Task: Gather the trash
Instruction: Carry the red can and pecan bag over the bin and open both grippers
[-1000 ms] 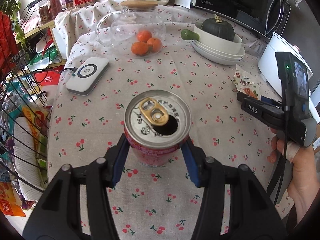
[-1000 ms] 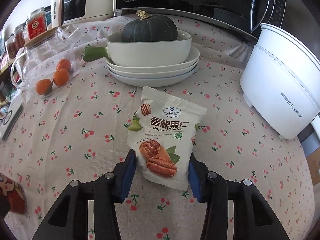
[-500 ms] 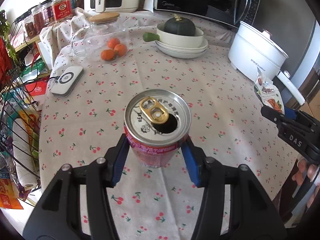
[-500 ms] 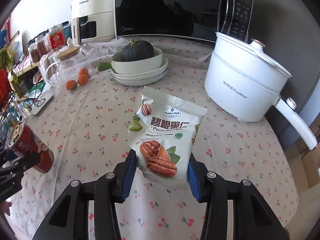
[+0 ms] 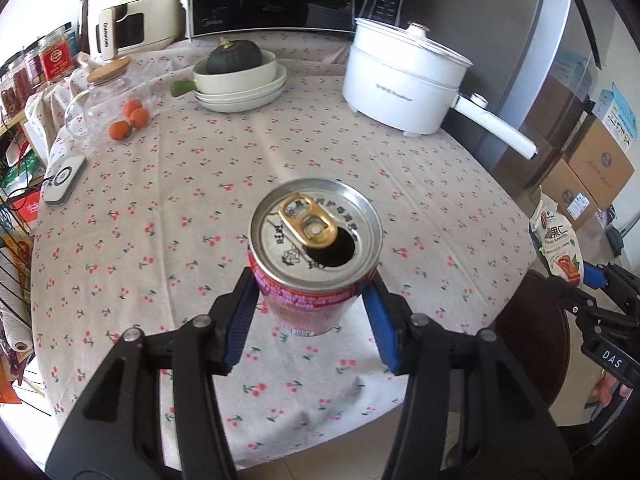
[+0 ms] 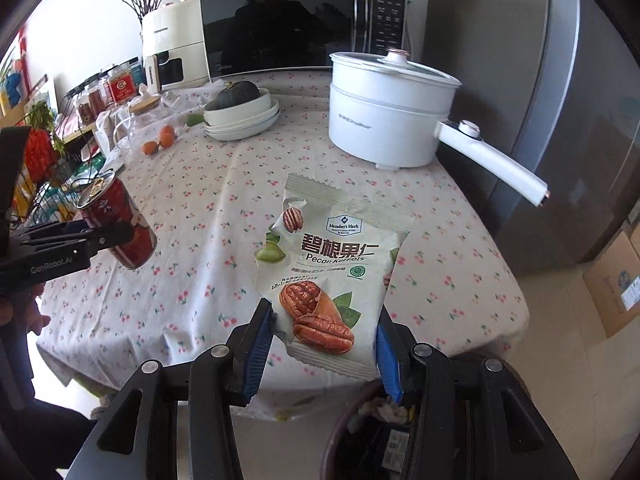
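Note:
My left gripper (image 5: 312,312) is shut on an opened red drink can (image 5: 316,256) and holds it upright in the air above the table's front part. The can also shows in the right wrist view (image 6: 120,224). My right gripper (image 6: 324,344) is shut on a white pecan-kernel snack bag (image 6: 328,276), held past the table's front edge. The bag also shows at the right of the left wrist view (image 5: 558,246). A dark round trash bin (image 6: 360,436) with rubbish inside sits on the floor right below the right gripper.
A round table with a cherry-print cloth (image 5: 240,168) carries a white electric pot (image 5: 404,80), stacked white bowls with a dark squash (image 5: 240,76), a glass jar with oranges (image 5: 108,104) and a white charger pad (image 5: 64,180). Cardboard boxes (image 5: 592,168) stand at the right.
Both grippers have pulled back and risen from the table with their loads. The table now looks farther away, and the trash bin has come into view under the right gripper.

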